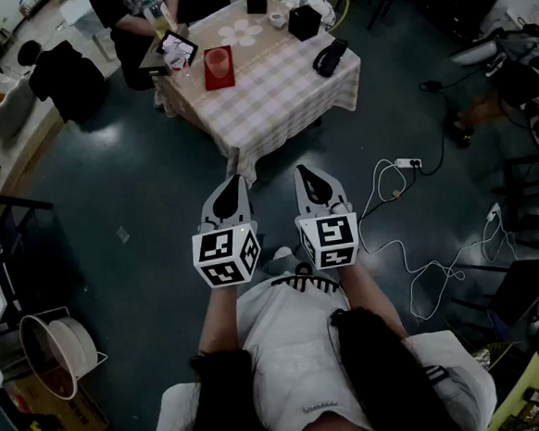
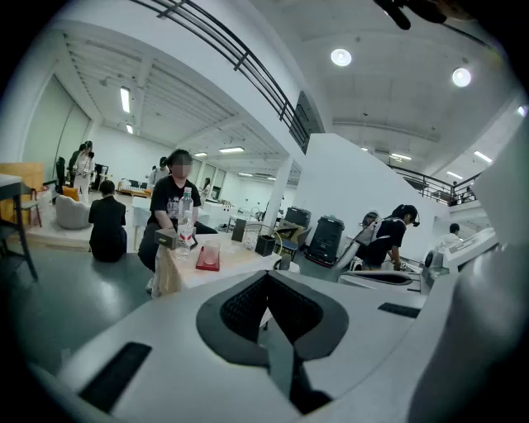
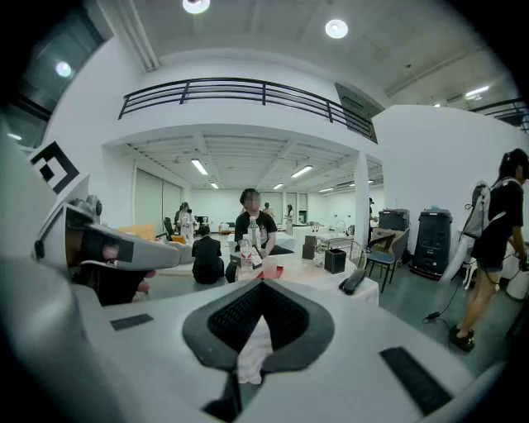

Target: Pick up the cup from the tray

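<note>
Closest in, at 6 o'clock of the head view, both tools are held side by side in front of the person's body. The left gripper (image 1: 234,183) has its jaws pressed together to a point with nothing between them. The right gripper (image 1: 305,174) is likewise fully closed and empty, and each gripper's own view shows the same. Beyond their tips lies a stretch of floor (image 1: 136,174), so both are well apart from the work. Further out toward 12 o'clock stands the surface (image 1: 283,93), its near corner pointing back at the grippers. The red tray (image 1: 220,82) sits on the far-left part of that surface, and the cup (image 1: 217,60) stands upright on it, long axis vertical. From the left gripper the cup lies almost dead at 12 o'clock; from the right gripper it lies nearer 11 o'clock, across the surface's corner. On that line the left gripper looks slightly nearer and straighter, though either would have to be carried forward over the floor and opened before closing round the cup's sides. Past the tray, at about 11 o'clock, a bottle (image 2: 185,213) stands near the surface's far edge with a seated person (image 1: 142,11) behind it, so an approach from the near side seems best.
</note>
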Demonstrator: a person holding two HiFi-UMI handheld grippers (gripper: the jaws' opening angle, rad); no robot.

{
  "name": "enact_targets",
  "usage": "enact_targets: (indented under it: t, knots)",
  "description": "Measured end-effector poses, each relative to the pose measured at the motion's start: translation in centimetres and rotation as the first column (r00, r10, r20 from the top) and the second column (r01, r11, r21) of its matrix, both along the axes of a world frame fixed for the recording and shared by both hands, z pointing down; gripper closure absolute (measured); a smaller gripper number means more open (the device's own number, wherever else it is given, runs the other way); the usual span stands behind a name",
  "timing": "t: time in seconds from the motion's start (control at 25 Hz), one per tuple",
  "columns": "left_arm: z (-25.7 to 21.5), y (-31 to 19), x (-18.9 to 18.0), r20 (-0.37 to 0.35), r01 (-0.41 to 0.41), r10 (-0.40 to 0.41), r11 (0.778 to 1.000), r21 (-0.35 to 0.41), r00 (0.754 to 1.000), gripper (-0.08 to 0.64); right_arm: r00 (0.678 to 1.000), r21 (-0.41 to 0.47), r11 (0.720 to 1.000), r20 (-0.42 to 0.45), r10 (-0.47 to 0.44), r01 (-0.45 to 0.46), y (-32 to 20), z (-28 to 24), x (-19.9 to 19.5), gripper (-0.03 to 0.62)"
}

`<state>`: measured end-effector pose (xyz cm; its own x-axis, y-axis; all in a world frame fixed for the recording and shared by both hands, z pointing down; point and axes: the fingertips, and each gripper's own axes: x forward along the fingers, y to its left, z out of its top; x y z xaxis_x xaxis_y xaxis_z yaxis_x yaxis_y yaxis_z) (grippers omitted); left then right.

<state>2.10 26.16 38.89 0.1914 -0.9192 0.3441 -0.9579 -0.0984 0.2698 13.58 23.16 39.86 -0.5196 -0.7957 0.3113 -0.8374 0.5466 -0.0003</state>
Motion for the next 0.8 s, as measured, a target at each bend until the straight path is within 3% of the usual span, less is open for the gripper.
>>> enact_targets:
  t: [0.16,0.8]
  knots:
    - [0.0,0.1,0.5,0.036,-0.013,0.013,1.000,0.000,0.999,0.555,1.000,-0.008,1.000,0.010,0.011,-0.011,0.0,0.3,0.3,0.586]
    - [0.9,-1.6,-0.9,0.045,0.013,-0.012,1.000,-0.021,0.999,0.554,0.995,-0.052,0.998,0.087,-0.039,0.044,-1.6,1.0,-1.0,0.578]
